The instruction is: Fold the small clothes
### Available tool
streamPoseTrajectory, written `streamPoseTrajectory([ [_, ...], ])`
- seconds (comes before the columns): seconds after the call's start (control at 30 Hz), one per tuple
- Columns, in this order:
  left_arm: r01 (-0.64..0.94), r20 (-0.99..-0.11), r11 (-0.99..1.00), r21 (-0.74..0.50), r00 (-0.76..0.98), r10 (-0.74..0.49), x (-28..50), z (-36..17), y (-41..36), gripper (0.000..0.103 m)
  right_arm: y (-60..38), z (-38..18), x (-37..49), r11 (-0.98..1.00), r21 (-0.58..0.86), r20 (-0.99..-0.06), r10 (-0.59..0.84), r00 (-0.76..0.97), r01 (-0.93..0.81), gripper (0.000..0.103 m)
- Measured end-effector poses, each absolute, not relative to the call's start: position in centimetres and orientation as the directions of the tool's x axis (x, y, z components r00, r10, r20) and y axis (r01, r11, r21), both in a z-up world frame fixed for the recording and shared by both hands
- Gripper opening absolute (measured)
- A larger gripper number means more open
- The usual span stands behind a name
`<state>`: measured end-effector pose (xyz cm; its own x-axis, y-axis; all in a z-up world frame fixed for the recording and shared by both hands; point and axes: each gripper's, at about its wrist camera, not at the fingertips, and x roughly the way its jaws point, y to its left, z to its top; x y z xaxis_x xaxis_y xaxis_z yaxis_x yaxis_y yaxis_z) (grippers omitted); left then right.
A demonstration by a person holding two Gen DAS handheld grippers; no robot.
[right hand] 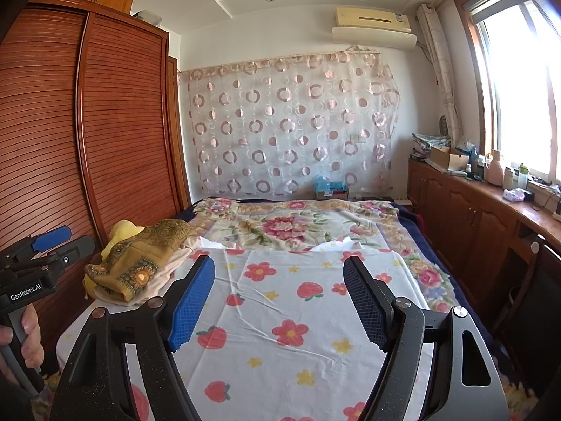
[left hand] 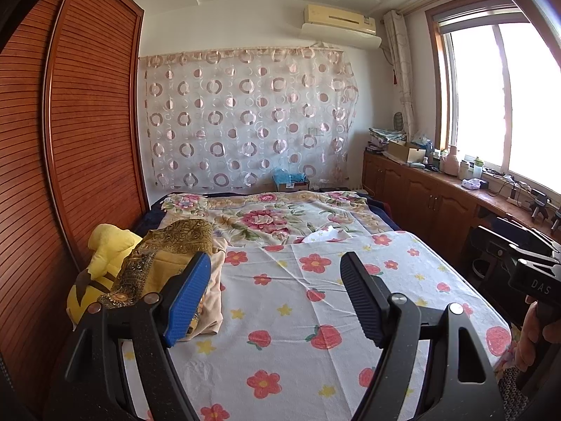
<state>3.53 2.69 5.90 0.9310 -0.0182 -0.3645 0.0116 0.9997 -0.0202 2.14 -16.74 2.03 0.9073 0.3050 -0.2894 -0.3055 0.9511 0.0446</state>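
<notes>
The left gripper point(left hand: 277, 263) hangs above the bed with its jaws spread wide and nothing between them; one blue ribbed pad point(left hand: 189, 298) shows on its left finger. The right gripper point(right hand: 278, 268) is held the same way, jaws parted and empty, over the middle of the white sheet printed with red flowers and strawberries point(right hand: 291, 315). In the left wrist view a hand point(left hand: 534, 333) grips the right tool's black handle at the right edge; in the right wrist view another hand point(right hand: 24, 336) grips the left tool's handle at the lower left.

The small clothes point(left hand: 175, 263) lie in a heap on the left side of the bed, just beyond the left gripper's left finger: a mustard-gold patterned garment point(right hand: 140, 263) on top, a pale peach one point(left hand: 214, 301) under it. Neither gripper touches them. A yellow plush toy point(left hand: 101, 256) sits behind the heap against the louvred wooden wardrobe point(left hand: 87, 122). Further up the bed lies a floral blanket point(left hand: 273, 217), and a sheer curtain with circles point(left hand: 245, 119) hangs on the far wall
</notes>
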Motion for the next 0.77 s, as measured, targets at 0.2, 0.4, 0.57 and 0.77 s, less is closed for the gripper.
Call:
streamPoseTrajectory([
  [0.2,0.012,-0.364,1.0,-0.021,0.931,-0.019,3.53,5.84,2.78,0.077,-16.93,2.1,2.16,0.951,0.045,-0.287,0.306,0.908,-0.306,0.078],
  [0.4,0.012,-0.364,1.0,-0.019,0.931,-0.018,3.49,5.76,2.7,0.077,-16.99,2.05,2.12,0.951,0.045,-0.286,0.307,0.908,-0.307,0.078],
  [0.57,0.012,-0.363,1.0,-0.02,0.932,-0.019,3.48,5.73,2.79,0.077,-17.07,2.03,2.12,0.95,0.046,-0.285,0.308,0.908,-0.308,0.078],
  [0.77,0.012,-0.362,1.0,-0.019,0.932,-0.018,3.44,5.67,2.78,0.077,-17.1,2.05,2.16,0.95,0.047,-0.285,0.309,0.907,-0.309,0.078],
])
